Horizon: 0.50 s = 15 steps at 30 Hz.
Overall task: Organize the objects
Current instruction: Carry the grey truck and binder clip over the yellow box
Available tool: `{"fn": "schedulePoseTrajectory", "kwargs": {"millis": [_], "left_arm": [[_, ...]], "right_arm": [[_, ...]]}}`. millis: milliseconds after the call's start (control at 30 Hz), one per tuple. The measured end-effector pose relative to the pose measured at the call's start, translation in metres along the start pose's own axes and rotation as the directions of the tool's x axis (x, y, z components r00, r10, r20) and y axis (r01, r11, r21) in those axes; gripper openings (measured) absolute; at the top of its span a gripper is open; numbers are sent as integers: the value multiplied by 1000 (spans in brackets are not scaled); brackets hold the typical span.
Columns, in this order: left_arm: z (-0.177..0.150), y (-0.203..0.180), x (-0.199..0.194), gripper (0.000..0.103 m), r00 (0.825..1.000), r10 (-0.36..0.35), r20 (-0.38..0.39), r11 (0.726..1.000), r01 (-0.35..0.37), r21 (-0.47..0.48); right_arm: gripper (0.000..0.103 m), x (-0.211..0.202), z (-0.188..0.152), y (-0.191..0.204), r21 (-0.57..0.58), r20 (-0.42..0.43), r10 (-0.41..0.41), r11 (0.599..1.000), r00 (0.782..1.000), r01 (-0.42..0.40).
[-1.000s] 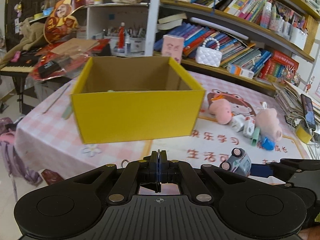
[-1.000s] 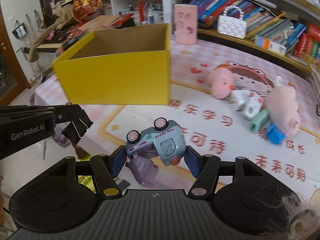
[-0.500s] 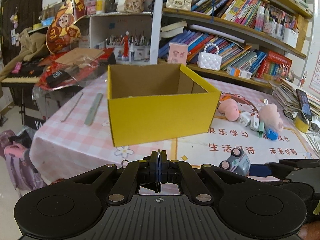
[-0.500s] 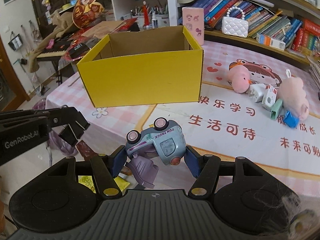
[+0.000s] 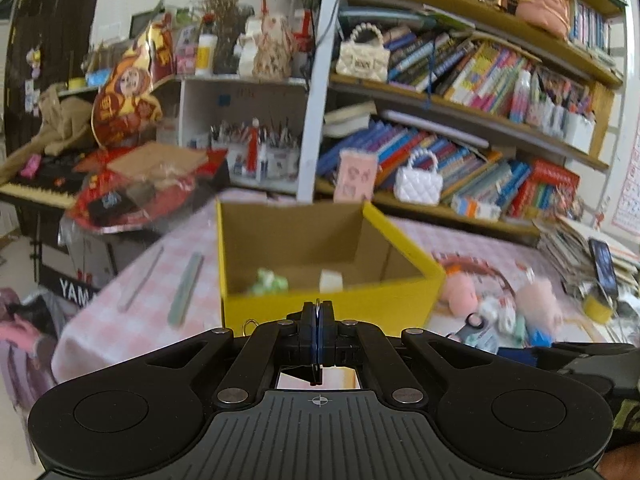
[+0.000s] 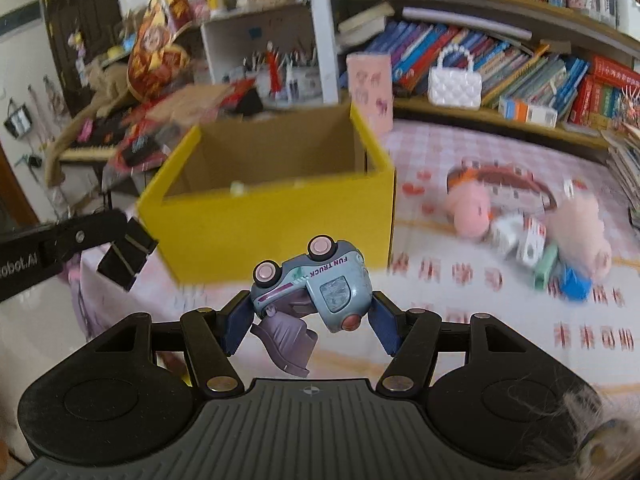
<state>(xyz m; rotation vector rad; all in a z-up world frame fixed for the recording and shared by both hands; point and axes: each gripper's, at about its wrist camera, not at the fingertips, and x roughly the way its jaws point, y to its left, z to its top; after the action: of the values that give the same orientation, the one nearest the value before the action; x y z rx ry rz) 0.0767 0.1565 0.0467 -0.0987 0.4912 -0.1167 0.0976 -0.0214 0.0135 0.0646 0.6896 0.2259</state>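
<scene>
A pale-blue toy truck (image 6: 310, 280) lies tipped, wheels up, before an open yellow box (image 6: 276, 220).

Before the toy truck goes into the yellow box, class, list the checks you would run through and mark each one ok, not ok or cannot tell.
1. Right gripper grips toy truck: ok.
2. Truck sits level: not ok, tipped wheels-up.
3. Yellow box open on top: ok.
4. Room inside the box: ok, only a green toy and a white block show.
5. Truck above box opening: not ok, short of the front wall.
6. Left gripper shut and empty: ok.
</scene>
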Motion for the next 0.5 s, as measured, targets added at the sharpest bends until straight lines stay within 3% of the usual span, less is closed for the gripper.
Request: {"fn": "schedulePoseTrajectory", "kwargs": {"millis": [167,267,500], "left_arm": [[28,1,28,0,998,41,48,999,-40,-8],[37,0,56,0,997,74,34,997,-74,7],[43,-8,107,0,991,127,-32,992,-127,14]], "right_arm": [[60,17,49,-13,5,98,21,1000,995,-22],[60,33,78,-22,-19,139,26,1000,990,-23],[60,78,118,-34,-67,127,77,995,989,-69]]}}
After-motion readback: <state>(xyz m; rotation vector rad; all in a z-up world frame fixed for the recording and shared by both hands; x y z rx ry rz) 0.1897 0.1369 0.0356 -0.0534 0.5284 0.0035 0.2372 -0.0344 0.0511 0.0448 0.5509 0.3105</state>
